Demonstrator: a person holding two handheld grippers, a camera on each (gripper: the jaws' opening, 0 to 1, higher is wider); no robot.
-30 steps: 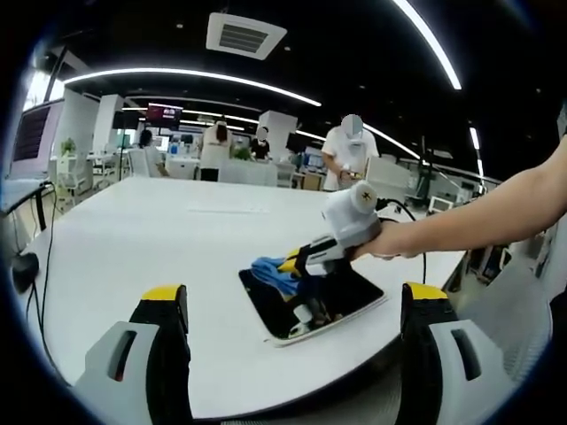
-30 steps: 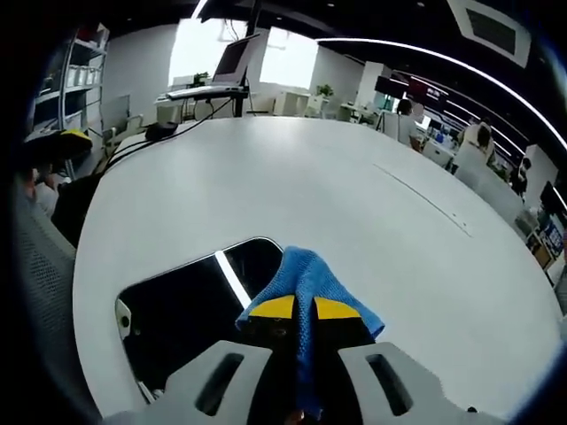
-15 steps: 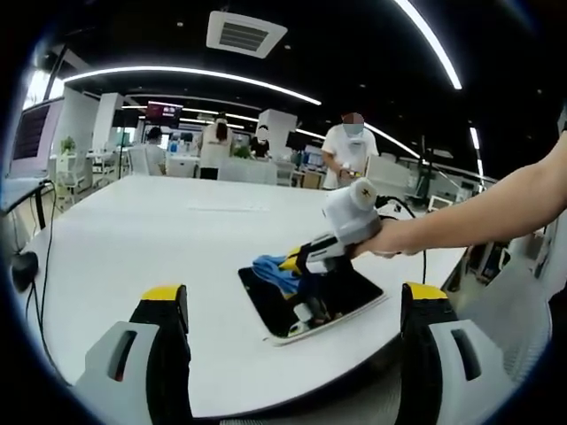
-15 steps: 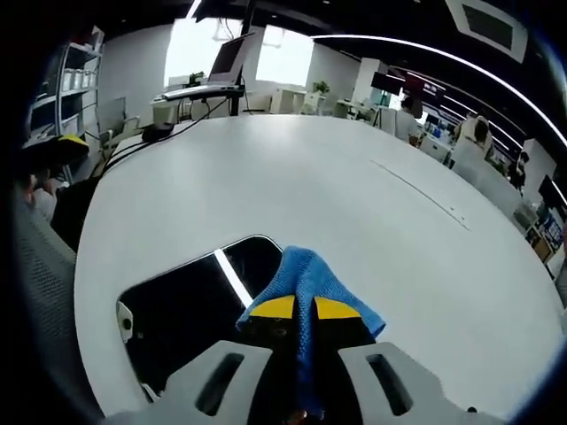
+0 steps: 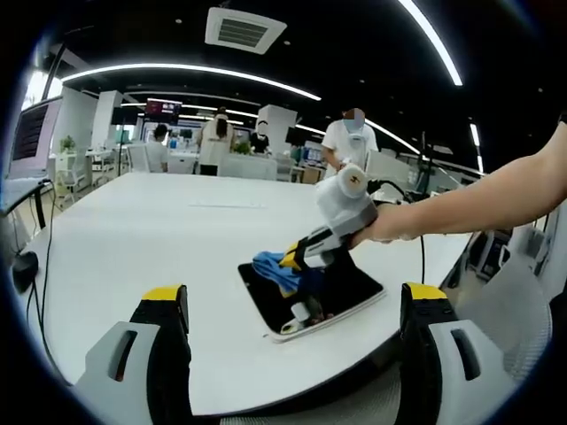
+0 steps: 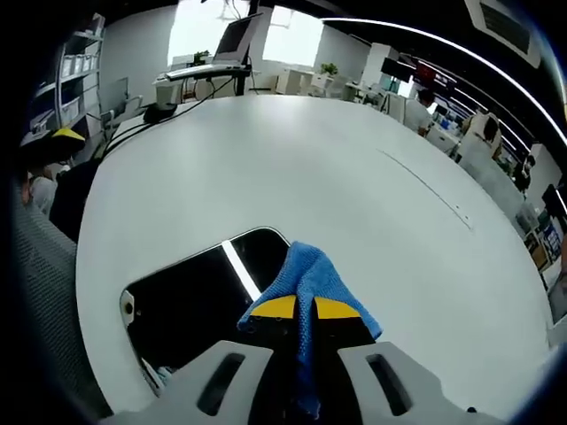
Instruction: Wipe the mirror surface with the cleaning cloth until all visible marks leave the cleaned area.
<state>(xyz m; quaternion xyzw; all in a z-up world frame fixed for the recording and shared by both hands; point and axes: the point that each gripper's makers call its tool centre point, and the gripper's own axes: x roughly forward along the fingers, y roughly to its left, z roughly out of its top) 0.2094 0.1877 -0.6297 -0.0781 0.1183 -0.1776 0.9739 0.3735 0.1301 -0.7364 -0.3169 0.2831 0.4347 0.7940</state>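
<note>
Right gripper (image 6: 297, 308) has its yellow-tipped jaws clamped on the blue microfibre cleaning cloth (image 6: 306, 274), fabric pinched between them and bunched out ahead of the tips. In the left gripper view the same gripper (image 5: 291, 259) comes in from the right, held in a person's hand (image 5: 383, 232), tip angled down onto the glass. Cloth (image 5: 270, 266) sits on the far end of the dark rectangular mirror with a thin white rim (image 5: 354, 285); mirror (image 6: 190, 301) lies flat on the white round-edged tabletop (image 6: 292, 168), close to its near edge, reflecting a ceiling light strip as a bright line. Left gripper (image 5: 294, 305) hangs off the near tabletop (image 5: 133, 239) edge, jaws spread wide with nothing between them, well apart from the mirror.
</note>
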